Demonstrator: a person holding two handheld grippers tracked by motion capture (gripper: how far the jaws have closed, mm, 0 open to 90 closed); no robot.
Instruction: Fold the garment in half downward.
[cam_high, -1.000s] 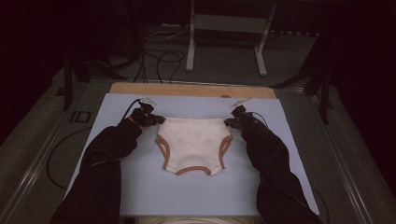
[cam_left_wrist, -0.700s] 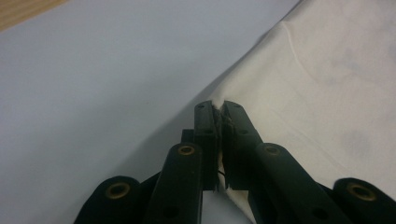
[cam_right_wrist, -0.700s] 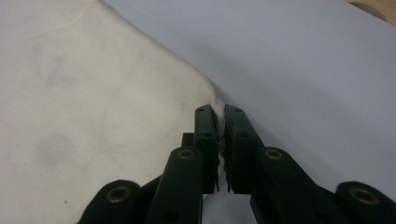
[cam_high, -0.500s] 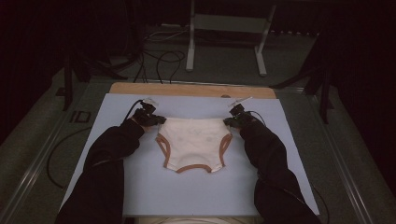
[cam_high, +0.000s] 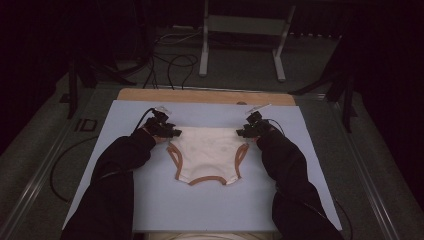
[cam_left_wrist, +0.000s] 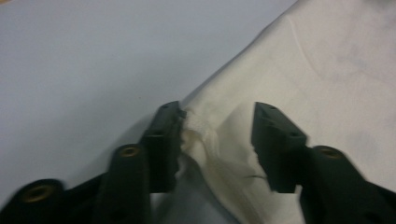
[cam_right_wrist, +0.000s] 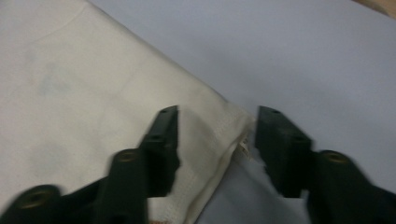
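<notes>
Each gripper, left (cam_high: 167, 131) and right (cam_high: 248, 131), stood open astride its own far corner of the cream garment (cam_high: 206, 155), whose waistband ran left-right between them.

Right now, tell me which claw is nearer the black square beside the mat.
Left. Left claw sits right of the black square; right claw is beyond the garment.

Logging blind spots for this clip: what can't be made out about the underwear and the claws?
- High view: jaw gaps of the left claw and right claw, too small and dark.
- Left gripper view: the underwear runs off the frame; trim not shown.
- Right gripper view: the faint print on the fabric, blurred.
</notes>
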